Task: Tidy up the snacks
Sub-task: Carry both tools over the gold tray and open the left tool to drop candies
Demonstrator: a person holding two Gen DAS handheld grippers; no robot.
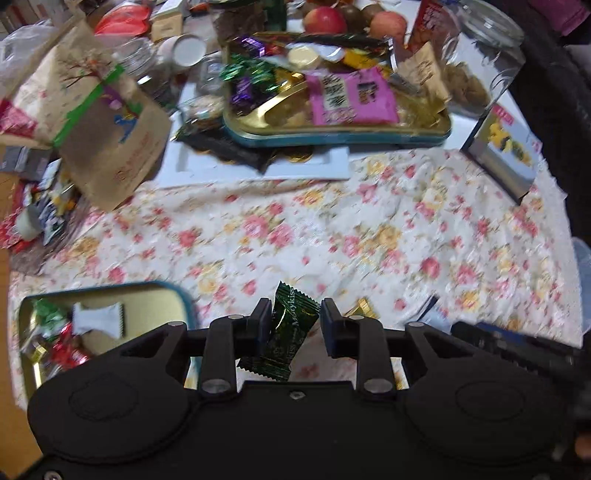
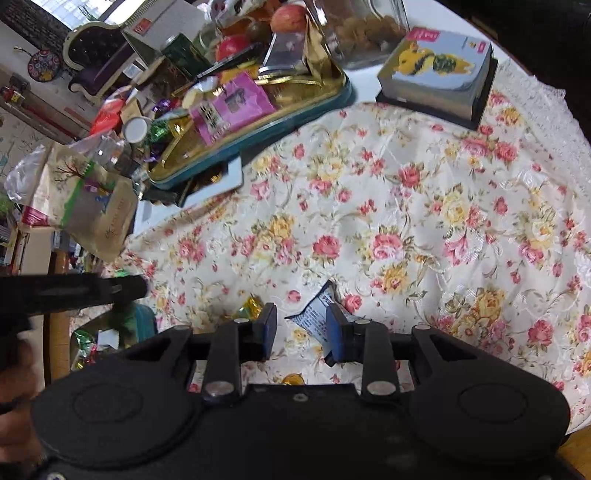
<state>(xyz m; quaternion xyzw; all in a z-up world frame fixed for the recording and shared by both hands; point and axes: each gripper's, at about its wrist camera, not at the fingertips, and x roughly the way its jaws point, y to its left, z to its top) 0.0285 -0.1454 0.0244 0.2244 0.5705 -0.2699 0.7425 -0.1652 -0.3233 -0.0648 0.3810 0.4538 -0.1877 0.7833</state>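
My left gripper is shut on a dark green wrapped candy, held upright above the floral tablecloth. At its lower left sits a small gold tin with a teal rim, holding several wrapped candies. My right gripper is open and low over the cloth. A blue and white packet lies on the cloth between its fingers, close against the right one. A gold candy lies just left of the left finger. The left gripper's black body shows at that view's left edge.
A large teal-rimmed gold tray piled with snacks stands at the back. A brown paper bag is left of it; a glass jar and a boxed item are on its right. Apples lie behind.
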